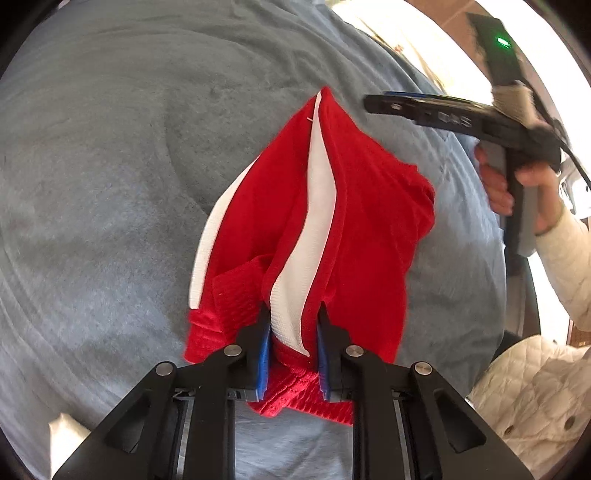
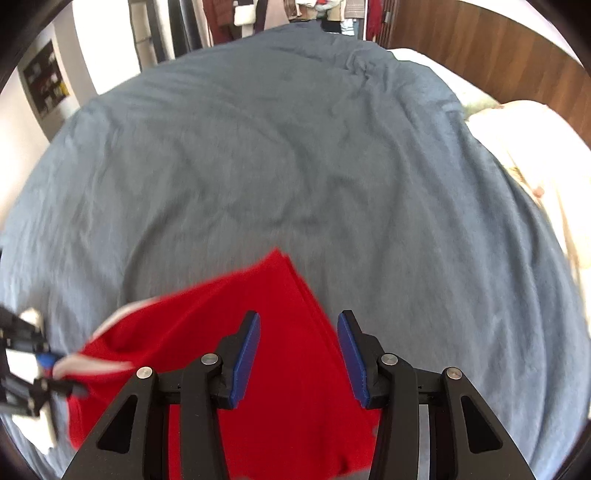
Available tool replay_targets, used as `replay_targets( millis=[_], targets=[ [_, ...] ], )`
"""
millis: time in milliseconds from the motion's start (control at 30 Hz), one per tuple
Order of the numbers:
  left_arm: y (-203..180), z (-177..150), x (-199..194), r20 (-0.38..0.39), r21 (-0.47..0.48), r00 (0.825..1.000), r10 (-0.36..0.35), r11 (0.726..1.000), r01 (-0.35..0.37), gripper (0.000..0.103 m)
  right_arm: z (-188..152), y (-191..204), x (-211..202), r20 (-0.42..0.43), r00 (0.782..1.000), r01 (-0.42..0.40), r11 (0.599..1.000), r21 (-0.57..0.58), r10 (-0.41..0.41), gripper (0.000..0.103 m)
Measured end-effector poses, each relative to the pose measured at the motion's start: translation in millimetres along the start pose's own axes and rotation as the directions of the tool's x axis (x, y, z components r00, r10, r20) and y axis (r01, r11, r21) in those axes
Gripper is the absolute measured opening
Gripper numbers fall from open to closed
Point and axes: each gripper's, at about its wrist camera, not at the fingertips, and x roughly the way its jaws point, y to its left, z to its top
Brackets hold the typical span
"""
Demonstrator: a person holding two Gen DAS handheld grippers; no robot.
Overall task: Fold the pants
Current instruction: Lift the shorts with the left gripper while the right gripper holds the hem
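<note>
The red pants (image 1: 354, 206) with white side stripes lie bunched on a blue-grey blanket (image 1: 110, 184). My left gripper (image 1: 293, 314) is shut on the pants at the waistband end, with a white stripe pinched between its blue pads. My right gripper (image 2: 297, 321) is open and empty, hovering above the red pants (image 2: 258, 369). In the left wrist view the right gripper (image 1: 373, 103) is held in the air beyond the pants' far right side. In the right wrist view the left gripper (image 2: 48, 363) shows at the left edge, holding the striped cloth.
The blue-grey blanket (image 2: 295, 147) covers a bed. White bedding (image 2: 535, 155) lies at the right, with a wooden wall behind it. Hanging clothes (image 2: 295, 14) are at the far end. The person's white quilted jacket (image 1: 535, 387) is at the right.
</note>
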Motion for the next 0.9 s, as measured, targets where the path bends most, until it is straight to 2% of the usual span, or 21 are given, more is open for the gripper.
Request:
replay_targets(
  millis=[233, 333, 367, 400, 433, 467, 500, 667, 767, 900],
  targets=[
    [5.3, 3.5, 3.8, -0.007, -0.071, 1.0, 0.005, 0.997, -0.005, 0.021, 32.3, -1.1, 36.1, -0.007, 0.997, -0.081, 0.997, 0.0, 0.081, 0.045],
    [11.0, 5.6, 2.9, -0.021, -0.091, 1.0, 0.001, 0.996, -0.003, 0.021, 37.3, 3.5, 55.4, -0.07, 0.993, -0.091, 0.996, -0.001, 0.09, 0.043],
    [11.9, 5.2, 1.9, -0.023, -0.09, 1.0, 0.008, 0.996, -0.011, 0.021, 37.4, 5.1, 60.4, -0.083, 0.992, -0.097, 0.995, 0.001, 0.097, 0.041],
    [12.5, 4.3, 1.4, -0.025, -0.09, 1.0, 0.013, 0.996, -0.015, 0.021, 37.0, 6.7, 64.0, -0.086, 0.991, -0.105, 0.994, -0.003, 0.104, 0.031],
    [13.6, 3.2, 0.5, -0.027, -0.101, 1.0, 0.01, 0.995, -0.013, 0.021, 35.7, 8.8, 66.3, -0.09, 0.99, -0.112, 0.994, -0.013, 0.11, 0.017],
    [14.2, 1.9, -1.4, -0.026, -0.115, 1.0, 0.002, 0.993, -0.005, 0.021, 34.8, 9.7, 67.5, -0.097, 0.989, -0.115, 0.993, -0.017, 0.113, 0.01],
    [13.9, 0.8, -3.1, -0.021, -0.126, 1.0, -0.004, 0.992, 0.001, 0.021, 33.8, 10.4, 67.2, -0.105, 0.987, -0.121, 0.993, -0.016, 0.118, 0.009],
    [-11.9, -9.2, -28.1, -0.009, -0.173, 1.0, -0.004, 0.985, 0.003, 0.021, 26.5, 0.2, 24.7, -0.031, 0.995, -0.089, 0.995, 0.044, 0.09, 0.007],
    [-33.8, -14.3, -43.8, -0.009, -0.213, 0.999, -0.033, 0.977, 0.031, 0.021, 22.4, -6.6, -14.8, 0.032, 0.997, -0.076, 0.993, 0.086, 0.073, 0.007],
    [-59.2, -18.5, -58.1, -0.041, -0.304, 0.994, -0.104, 0.949, 0.087, 0.02, 21.5, -19.4, -46.4, 0.068, 0.995, -0.079, 0.984, 0.161, 0.068, 0.007]
  ],
)
